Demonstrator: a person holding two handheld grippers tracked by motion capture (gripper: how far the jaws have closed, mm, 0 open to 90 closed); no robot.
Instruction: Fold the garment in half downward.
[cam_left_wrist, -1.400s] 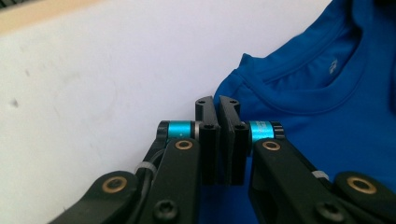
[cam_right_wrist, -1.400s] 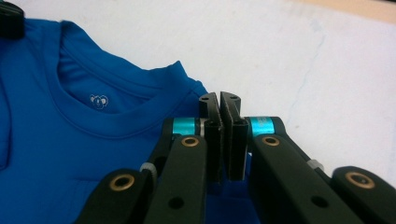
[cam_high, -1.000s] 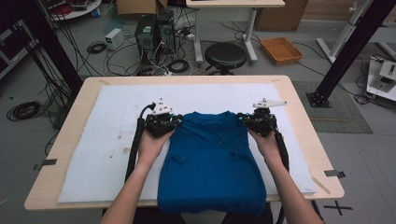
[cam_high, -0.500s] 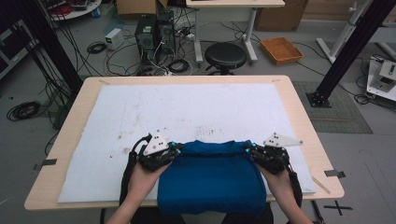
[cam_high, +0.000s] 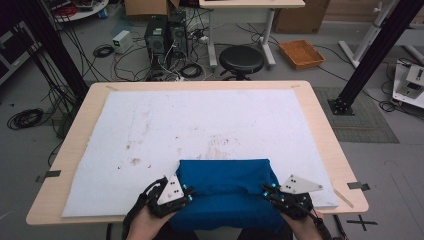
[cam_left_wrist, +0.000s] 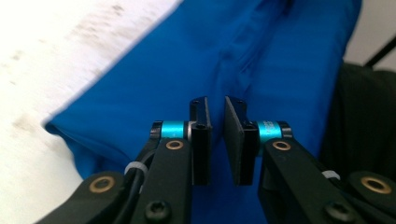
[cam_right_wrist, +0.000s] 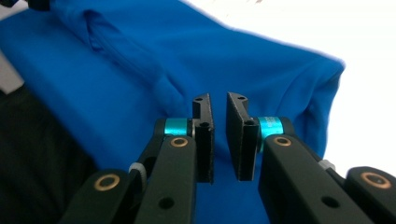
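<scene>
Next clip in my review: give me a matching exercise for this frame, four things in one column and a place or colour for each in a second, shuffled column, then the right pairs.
Things:
1. blue garment
2. round black stool
3. orange tray
4. left gripper

Places or colours:
A. on the floor, right of the stool
B. at the cloth's left edge, by the table's near edge
C. folded, at the table's near edge
D. beyond the table's far edge, near the middle

Pairs: 1-C, 2-D, 3-A, 4-B
</scene>
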